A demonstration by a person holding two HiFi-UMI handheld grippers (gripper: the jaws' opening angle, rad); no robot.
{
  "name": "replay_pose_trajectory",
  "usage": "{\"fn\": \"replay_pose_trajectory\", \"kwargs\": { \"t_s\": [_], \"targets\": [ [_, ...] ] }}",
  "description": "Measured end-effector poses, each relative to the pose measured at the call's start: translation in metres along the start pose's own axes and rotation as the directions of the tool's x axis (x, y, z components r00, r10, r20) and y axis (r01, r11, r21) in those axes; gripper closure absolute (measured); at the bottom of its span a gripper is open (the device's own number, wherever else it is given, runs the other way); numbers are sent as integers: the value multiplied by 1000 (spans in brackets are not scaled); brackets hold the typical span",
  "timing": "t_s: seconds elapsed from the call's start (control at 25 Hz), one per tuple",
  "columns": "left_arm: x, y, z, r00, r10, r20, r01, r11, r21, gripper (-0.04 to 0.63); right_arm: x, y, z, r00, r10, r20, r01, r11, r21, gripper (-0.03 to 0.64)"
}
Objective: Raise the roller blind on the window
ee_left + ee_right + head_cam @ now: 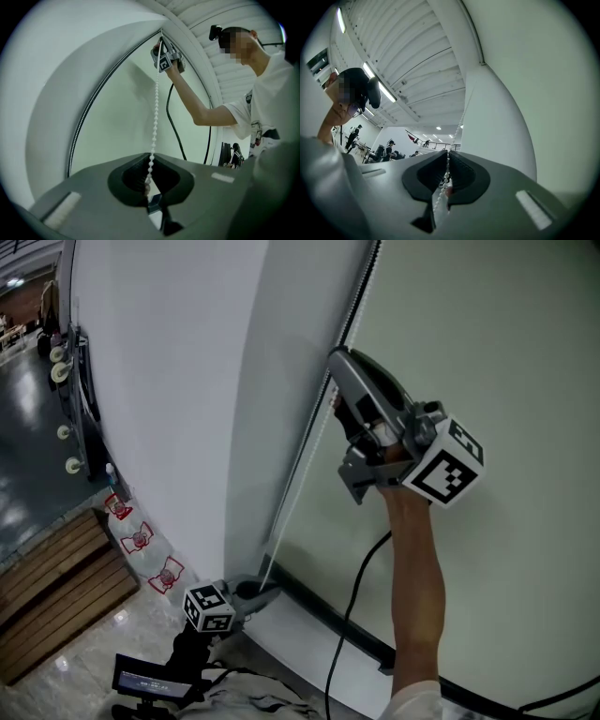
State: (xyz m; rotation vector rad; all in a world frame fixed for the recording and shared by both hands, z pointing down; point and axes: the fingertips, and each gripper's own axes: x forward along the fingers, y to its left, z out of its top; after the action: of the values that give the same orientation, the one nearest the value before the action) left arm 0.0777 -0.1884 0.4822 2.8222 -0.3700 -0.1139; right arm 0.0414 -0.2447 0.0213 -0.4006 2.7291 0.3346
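Jaws clamped tight, the right gripper [336,360] is pinching the bead chain [298,474] high up, while the left gripper [270,592] is gripping the same chain near the floor. The chain is running taut and near-vertical between them beside the white roller blind [159,381], leaving the right hand seemingly better placed to pull down.

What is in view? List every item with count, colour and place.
roller blind: one, pale green, right of head view
bead chain: one, white, at the blind's left edge, between both grippers
wall: one, white, left of the blind
bottles: three, clear with red labels, floor by the wall
wooden platform: one, brown, lower left
cable: one, black, below the right gripper
left gripper: grey, low, shut on the chain
right gripper: grey, high, shut on the chain
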Motion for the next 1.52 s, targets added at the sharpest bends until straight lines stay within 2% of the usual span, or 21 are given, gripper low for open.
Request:
{"fn": "replay_pose_trajectory", "kwargs": {
  "t_s": [0.2,0.52,0.72,0.96,1.2,1.52],
  "targets": [
    [1,3,2,1000,-5,-5,5,1000,-8,597,-5,-9,-3,1000,-23,21,23,999,36,603],
    [11,-6,36,1000,-15,2,15,1000,-12,597,-9,-6,-17,999,-21,-27,24,996,90,603],
    [7,-7,13,1000,-20,0,20,1000,4,597,-40,19,-71,997,-39,-61,46,992,116,603],
    [7,-6,17,1000,-21,-2,21,1000,17,597,-62,36,-127,989,-57,-137,77,986,147,604],
    [4,-4,15,1000,-12,-8,12,1000,15,597,-85,54,-199,969,-63,-240,111,975,191,603],
    [1,0,17,1000,-2,-6,2,1000,20,597,-106,74,-248,950,-57,-307,131,965,226,603]
  ]
}}
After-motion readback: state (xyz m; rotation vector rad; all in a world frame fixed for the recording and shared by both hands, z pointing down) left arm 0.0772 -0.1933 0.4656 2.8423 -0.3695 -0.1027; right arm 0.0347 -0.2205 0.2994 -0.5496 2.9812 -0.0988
